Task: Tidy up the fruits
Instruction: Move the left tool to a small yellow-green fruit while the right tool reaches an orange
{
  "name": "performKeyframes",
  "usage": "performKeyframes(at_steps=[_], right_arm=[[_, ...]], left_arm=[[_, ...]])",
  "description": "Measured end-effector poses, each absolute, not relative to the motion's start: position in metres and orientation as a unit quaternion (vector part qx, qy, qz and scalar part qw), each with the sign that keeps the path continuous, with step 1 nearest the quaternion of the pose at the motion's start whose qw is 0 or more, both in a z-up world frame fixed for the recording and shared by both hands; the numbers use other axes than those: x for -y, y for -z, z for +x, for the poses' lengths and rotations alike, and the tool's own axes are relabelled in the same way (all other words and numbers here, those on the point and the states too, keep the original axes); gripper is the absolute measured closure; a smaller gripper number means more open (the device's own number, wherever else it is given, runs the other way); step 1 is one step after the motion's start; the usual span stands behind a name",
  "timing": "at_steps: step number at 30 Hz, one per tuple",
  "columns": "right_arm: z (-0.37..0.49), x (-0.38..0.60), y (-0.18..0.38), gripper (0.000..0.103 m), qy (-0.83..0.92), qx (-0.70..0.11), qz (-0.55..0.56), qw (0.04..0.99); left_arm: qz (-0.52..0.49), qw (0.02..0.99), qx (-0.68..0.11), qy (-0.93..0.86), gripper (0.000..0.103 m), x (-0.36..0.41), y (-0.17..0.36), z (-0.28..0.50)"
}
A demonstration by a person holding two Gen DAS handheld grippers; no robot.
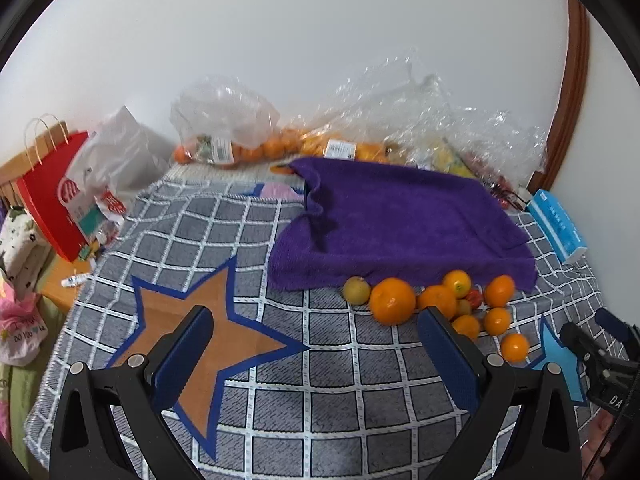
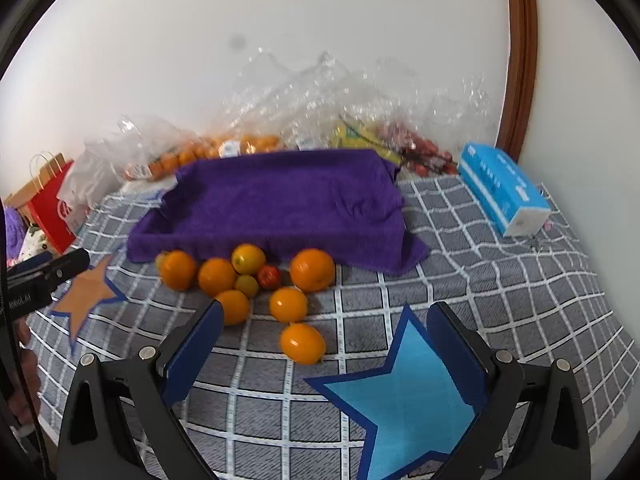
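Several oranges lie in a loose cluster on the grey checked cloth, in front of a purple towel [image 1: 396,220] [image 2: 280,204] draped over a tray. The biggest orange [image 1: 392,301] [image 2: 312,270] sits at the cluster's edge. A small red fruit [image 2: 269,276] [image 1: 475,298] and a greenish one [image 1: 357,290] lie among them. One orange [image 2: 303,343] lies nearest. My left gripper [image 1: 316,340] is open and empty over the cloth beside an orange star [image 1: 204,344]. My right gripper [image 2: 326,336] is open and empty above a blue star [image 2: 404,396].
Clear plastic bags [image 1: 224,124] with more oranges and other fruit lie along the back wall [image 2: 320,128]. A blue tissue box [image 2: 502,188] [image 1: 558,224] stands at the right. A red paper bag [image 1: 52,208] stands at the left edge.
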State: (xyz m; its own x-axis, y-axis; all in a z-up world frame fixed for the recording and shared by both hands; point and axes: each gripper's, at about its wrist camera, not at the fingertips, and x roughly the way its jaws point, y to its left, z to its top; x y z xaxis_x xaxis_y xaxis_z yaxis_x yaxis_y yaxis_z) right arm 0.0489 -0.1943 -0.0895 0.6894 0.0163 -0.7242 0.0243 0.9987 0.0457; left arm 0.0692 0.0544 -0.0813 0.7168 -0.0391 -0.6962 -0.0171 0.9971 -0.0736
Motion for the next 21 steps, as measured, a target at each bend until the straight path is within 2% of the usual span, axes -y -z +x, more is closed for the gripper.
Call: performKeyframes(at_steps=[4, 14, 21], right_arm=[[0.056, 0.195, 0.108, 0.004, -0.003, -0.412, 0.025, 0.911], [0.073, 0.195, 0.153, 0.027, -0.023, -0.453, 0.044, 0.890], [0.077, 0.192, 0.163, 0.038, -0.039, -0.459, 0.048, 0.887]], left_arm=[[-0.036, 0.919, -0.392, 0.003, 0.001, -0.057, 0.094, 0.081], [-0.051, 0.906, -0.420, 0.015, 0.010, -0.063, 0.128, 0.100], [-0.044, 0.905, -0.423, 0.029, 0.010, -0.055, 0.134, 0.104]])
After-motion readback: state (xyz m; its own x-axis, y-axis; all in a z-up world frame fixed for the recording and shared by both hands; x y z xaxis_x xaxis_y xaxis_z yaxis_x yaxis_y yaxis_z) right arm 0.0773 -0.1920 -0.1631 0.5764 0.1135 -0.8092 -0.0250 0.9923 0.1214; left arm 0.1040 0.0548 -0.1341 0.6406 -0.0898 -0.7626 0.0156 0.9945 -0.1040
